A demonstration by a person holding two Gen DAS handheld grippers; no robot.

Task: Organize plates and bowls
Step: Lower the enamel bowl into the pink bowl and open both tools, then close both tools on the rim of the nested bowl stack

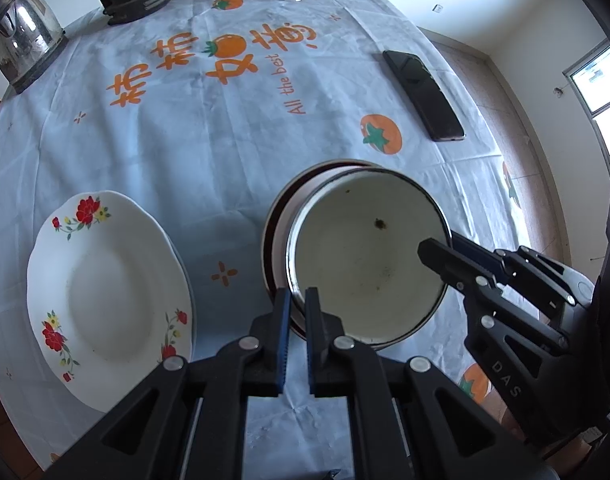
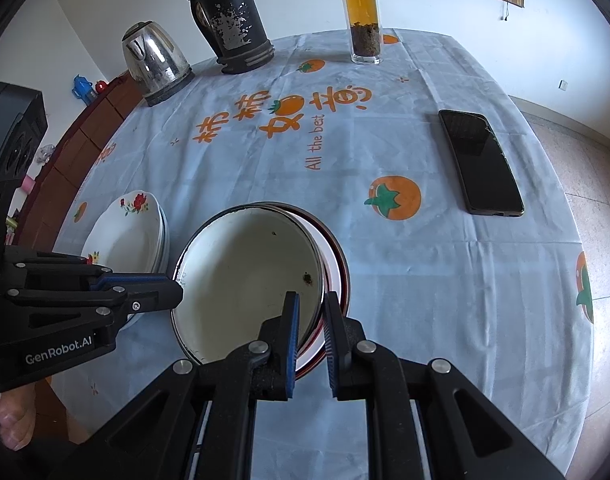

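both the left tongs point(image 1: 299, 308) and right tongs point(image 2: 311, 314) are clenched on opposite rims of the enamel bowl point(image 1: 369, 256) nested askew in a red-rimmed bowl point(image 2: 337, 264) on the tabletop point(image 1: 225, 152); uneven lifting could slip it onto the flowered plates point(image 1: 105, 292).

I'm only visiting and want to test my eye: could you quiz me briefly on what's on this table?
1. True or false: both tools grip the rim of the white bowl.
2. What lies to the right of the bowl, near the table edge: A) spoon B) phone C) book?
3. What pattern decorates the plates?

Key:
1. True: left tool and right tool each pinch the rim, on opposite sides.
2. B, a dark phone.
3. Red flowers.
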